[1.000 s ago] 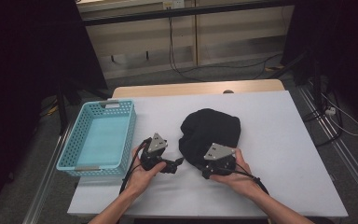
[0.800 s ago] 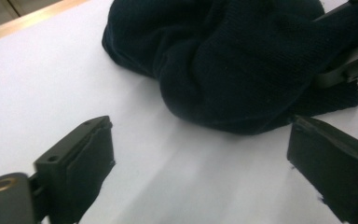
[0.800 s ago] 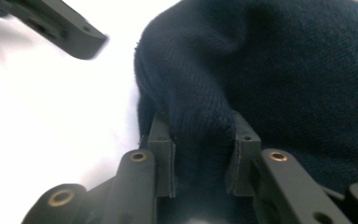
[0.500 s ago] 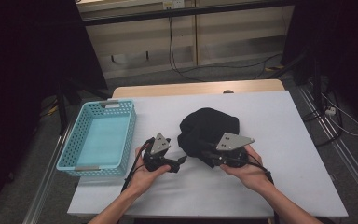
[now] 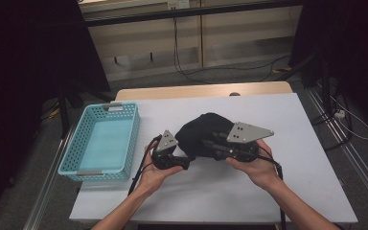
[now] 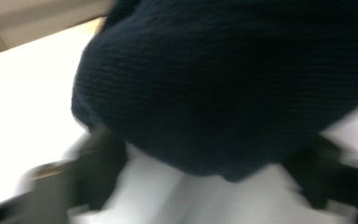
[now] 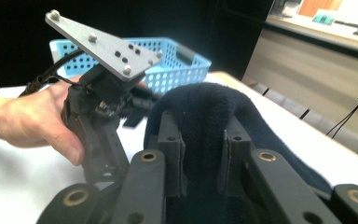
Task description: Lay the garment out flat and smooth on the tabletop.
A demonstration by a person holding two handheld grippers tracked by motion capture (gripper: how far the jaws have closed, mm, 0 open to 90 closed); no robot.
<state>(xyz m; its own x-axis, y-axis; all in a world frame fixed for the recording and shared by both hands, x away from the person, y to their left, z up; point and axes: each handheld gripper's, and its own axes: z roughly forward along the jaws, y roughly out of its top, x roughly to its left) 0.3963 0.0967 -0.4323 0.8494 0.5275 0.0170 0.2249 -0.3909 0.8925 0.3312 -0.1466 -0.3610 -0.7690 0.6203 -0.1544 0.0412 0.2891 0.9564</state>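
The dark knitted beanie (image 5: 206,132) lies on the white table (image 5: 287,191), a little to the right of the light blue plastic basket (image 5: 103,143). The right gripper (image 5: 210,142) is closed on a fold of the beanie: in the right gripper view its two jaws stand close together with the raised knit between them (image 7: 200,121). The left gripper (image 5: 184,163) sits just beside the beanie, on the side toward the basket. In the left gripper view the picture is blurred, but the jaws seem to stand wide apart with the beanie's edge (image 6: 223,116) between them and not yet pinched, so I judge it to be open.

What could go wrong: the right gripper holds only a thin ridge of soft knit, so the fabric may slip out when it is lifted. If the left gripper closes too near the edge, it may catch only the rim, or only one layer, and the beanie would hang down and drag over the table. On the way to the basket a hanging part could catch on the basket wall.

The table is smooth and white, with a wooden strip (image 5: 201,91) on its far side. Beyond the basket the room is dark, with a pale low wall and black cables (image 5: 187,57) on the grey floor.
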